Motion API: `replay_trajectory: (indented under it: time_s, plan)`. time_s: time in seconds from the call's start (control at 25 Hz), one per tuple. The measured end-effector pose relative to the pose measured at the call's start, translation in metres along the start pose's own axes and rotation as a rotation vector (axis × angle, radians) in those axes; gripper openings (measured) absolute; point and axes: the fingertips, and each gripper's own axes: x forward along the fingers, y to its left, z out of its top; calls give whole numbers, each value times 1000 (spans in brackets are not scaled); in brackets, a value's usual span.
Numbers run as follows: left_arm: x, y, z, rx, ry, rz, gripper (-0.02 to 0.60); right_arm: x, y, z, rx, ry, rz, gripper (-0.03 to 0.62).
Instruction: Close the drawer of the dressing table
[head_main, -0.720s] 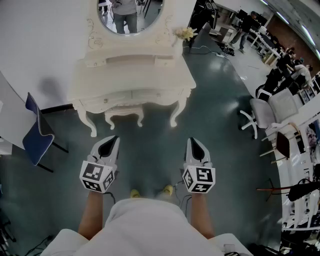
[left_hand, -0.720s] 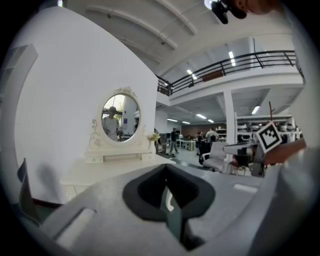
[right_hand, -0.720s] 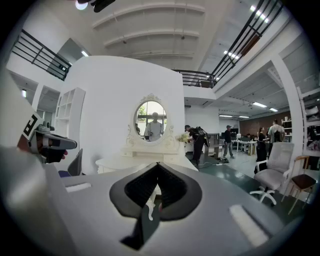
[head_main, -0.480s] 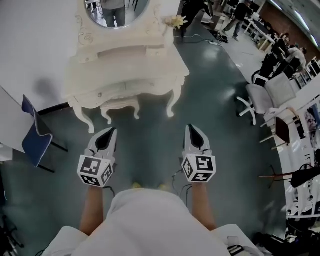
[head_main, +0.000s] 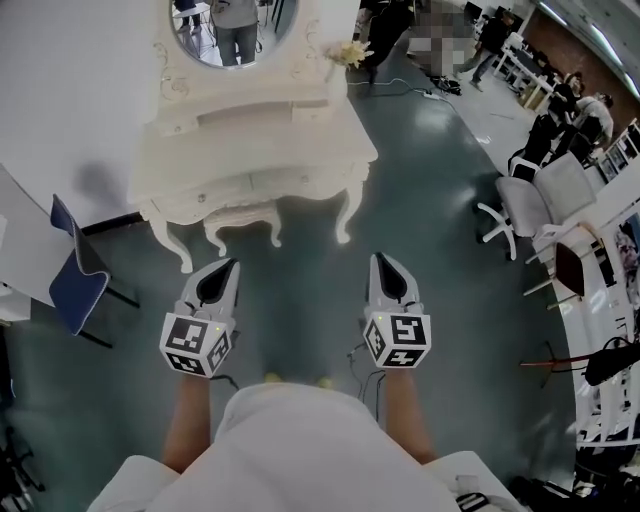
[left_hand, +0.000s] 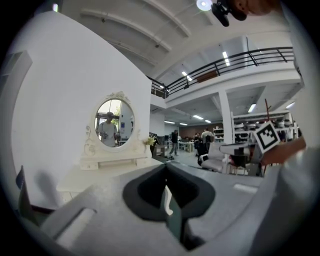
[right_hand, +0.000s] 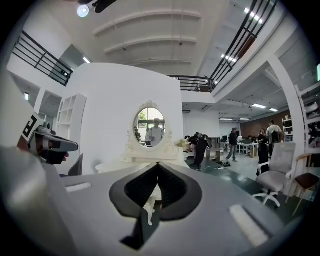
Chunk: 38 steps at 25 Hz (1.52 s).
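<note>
A white dressing table (head_main: 255, 150) with an oval mirror (head_main: 225, 25) stands against the wall, a step ahead of me. Its front drawers (head_main: 250, 187) look flush with the front, though they show small. My left gripper (head_main: 226, 266) and right gripper (head_main: 384, 260) hover side by side over the floor, short of the table and apart from it. Both point toward it, shut and holding nothing. The left gripper view shows the table (left_hand: 100, 170) beyond the closed tips (left_hand: 165, 166). The right gripper view shows the table (right_hand: 145, 156) straight ahead of the closed tips (right_hand: 157, 164).
A blue chair (head_main: 75, 270) stands to the left of the table by a white panel. A white office chair (head_main: 520, 215), desks and several people fill the right side. Dark green floor (head_main: 300, 280) lies between me and the table.
The head view has shifted slightly, so the table sits a little further left in the picture. Both grippers keep their place and stay shut.
</note>
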Motion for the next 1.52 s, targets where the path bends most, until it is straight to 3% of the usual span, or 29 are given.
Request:
replay_trajectory:
  time_s: [0.52,0.72,1.52]
  plan:
    - [-5,-11,-5,-3,17,-8,0,-10,-1,-5,-4,-3,6,6]
    - [-13,-12,-5,0,11,-10,0,-17,2,-8,-1,11,-2,56]
    - [-44,9,-15,10,9,-58,0,-20,50,-16,2,17,-23,80]
